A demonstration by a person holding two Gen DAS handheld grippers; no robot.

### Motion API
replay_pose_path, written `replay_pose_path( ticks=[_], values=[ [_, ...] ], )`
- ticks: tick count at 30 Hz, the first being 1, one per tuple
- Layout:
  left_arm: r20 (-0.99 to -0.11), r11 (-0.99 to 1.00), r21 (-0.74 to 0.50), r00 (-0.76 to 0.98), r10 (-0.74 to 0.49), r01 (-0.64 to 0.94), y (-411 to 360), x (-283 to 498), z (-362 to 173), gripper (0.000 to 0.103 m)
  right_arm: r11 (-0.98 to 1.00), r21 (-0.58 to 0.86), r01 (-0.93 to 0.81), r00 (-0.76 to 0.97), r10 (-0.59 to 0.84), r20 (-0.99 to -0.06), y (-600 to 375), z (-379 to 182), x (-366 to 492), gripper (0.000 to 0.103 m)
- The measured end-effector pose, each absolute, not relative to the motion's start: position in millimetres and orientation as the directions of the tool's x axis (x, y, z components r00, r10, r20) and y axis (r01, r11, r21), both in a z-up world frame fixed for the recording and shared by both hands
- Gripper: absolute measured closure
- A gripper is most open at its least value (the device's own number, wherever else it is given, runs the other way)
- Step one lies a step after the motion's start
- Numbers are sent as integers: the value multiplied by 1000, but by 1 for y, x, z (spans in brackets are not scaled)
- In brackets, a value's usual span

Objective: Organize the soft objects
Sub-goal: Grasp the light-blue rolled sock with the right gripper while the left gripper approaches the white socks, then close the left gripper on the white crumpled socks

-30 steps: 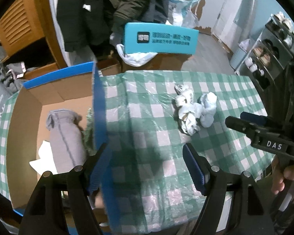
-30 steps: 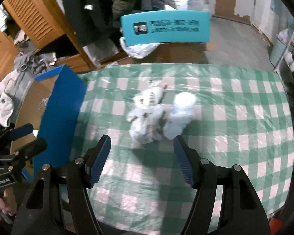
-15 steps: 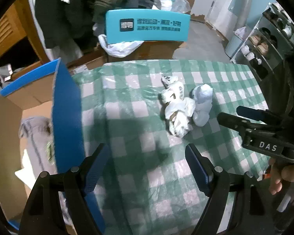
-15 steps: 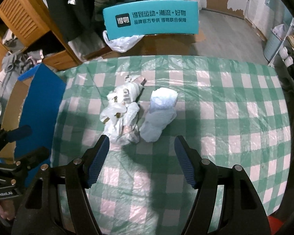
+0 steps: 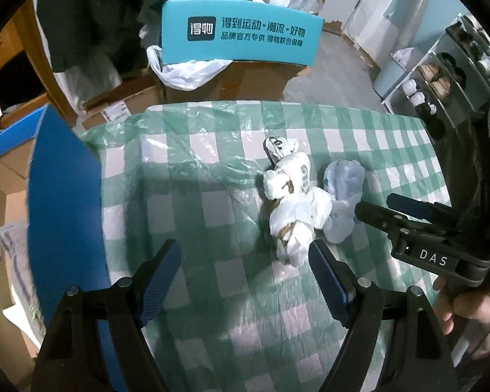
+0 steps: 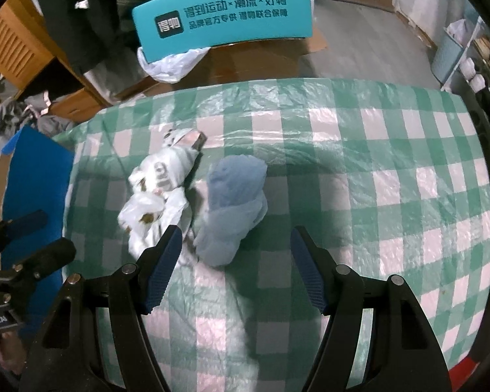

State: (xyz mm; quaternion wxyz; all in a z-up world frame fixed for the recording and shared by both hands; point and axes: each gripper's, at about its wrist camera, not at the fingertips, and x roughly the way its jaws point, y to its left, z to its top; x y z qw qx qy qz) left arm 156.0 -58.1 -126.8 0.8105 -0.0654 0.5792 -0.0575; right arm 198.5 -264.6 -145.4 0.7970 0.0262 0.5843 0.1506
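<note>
A white bagged bundle with brown and grey print [image 5: 290, 202] [image 6: 156, 192] lies on the green checked tablecloth [image 5: 192, 215] [image 6: 359, 176]. A pale blue bagged bundle [image 5: 341, 192] [image 6: 235, 202] lies against its right side. My left gripper [image 5: 245, 277] hangs open above the cloth, just short and left of the white bundle, nothing between its pads. My right gripper [image 6: 235, 271] is open too, its jaws straddling the near end of the blue bundle without touching it. The right gripper's black body [image 5: 418, 232] shows beside the bundles in the left wrist view.
A cardboard box with a blue flap [image 5: 62, 202] [image 6: 32, 179] stands at the table's left edge. Behind the table sit a teal printed box [image 5: 238, 32] [image 6: 222, 13], a white plastic bag [image 5: 186, 72], dark coats and wooden furniture. A shoe rack [image 5: 441, 75] stands at the right.
Both grippers have come down and forward toward the two bundles, which now look larger and nearer. The left one has swung right, away from the cardboard box. Both stay open.
</note>
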Motion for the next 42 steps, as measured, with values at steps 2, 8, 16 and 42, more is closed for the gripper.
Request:
replay_pose_path(
  ticks=[2,8,16,42],
  values=[
    [-932,984,-180,318,-175,15,-57,162,-130,21,952,227,-204,273,278,-921,-265,-149,203,35],
    [-930,976,-219,305,-206,-8,-53,177,-139,21,951,243,-192,254,287,-924,-261,-164,215,34],
    [-931,975,-223,295,-215,4,-55,185,-147,21,950,227,-214,238,276,-931,-250,-181,225,35],
    [-958,979,-200,216,-187,-35,-103,215,-187,21,959,263,-110,279,284,-917,-300,-167,220,62]
  ],
)
